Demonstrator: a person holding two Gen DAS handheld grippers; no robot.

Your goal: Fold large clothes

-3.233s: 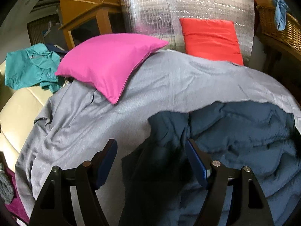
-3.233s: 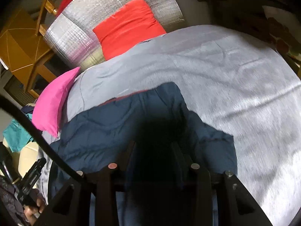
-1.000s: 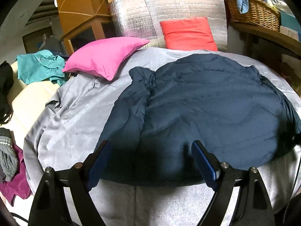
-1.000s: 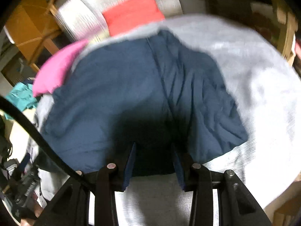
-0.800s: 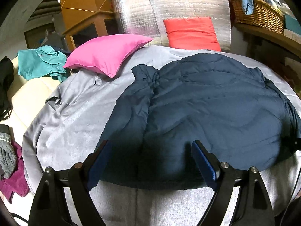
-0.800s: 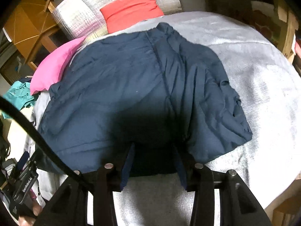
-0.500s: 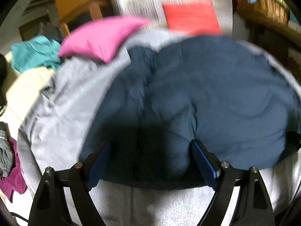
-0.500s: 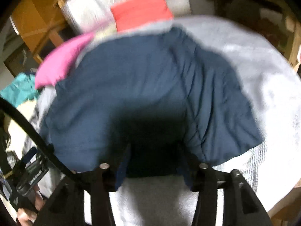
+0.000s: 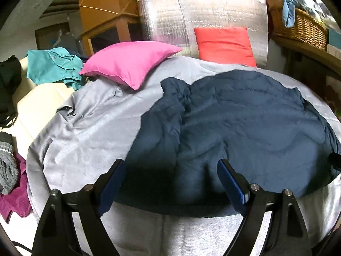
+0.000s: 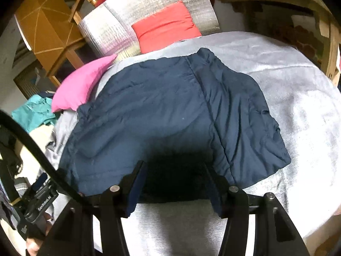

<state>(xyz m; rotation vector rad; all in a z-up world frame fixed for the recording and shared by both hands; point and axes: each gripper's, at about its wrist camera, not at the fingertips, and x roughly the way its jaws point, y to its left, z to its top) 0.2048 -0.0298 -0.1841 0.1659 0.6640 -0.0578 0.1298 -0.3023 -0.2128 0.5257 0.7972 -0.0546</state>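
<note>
A large navy padded jacket [image 9: 234,123] lies spread flat on a grey sheet [image 9: 89,132], one sleeve bunched along its left side. It also shows in the right wrist view [image 10: 166,111], with a sleeve folded along its right side. My left gripper [image 9: 170,183] is open and empty, just above the jacket's near hem. My right gripper [image 10: 174,187] is open and empty, above the near hem too; the cloth between its fingers lies in deep shadow.
A pink pillow [image 9: 130,61] and a red cushion [image 9: 223,42] lie at the sheet's far edge against a silver foil panel [image 9: 202,17]. Teal clothes [image 9: 53,66] lie on a cream seat at left. A wicker basket [image 9: 298,25] stands at right.
Over three seconds the bunched jacket was drawn toward me and spread flat. In the last second both grippers stayed open near the hem, with small camera shifts.
</note>
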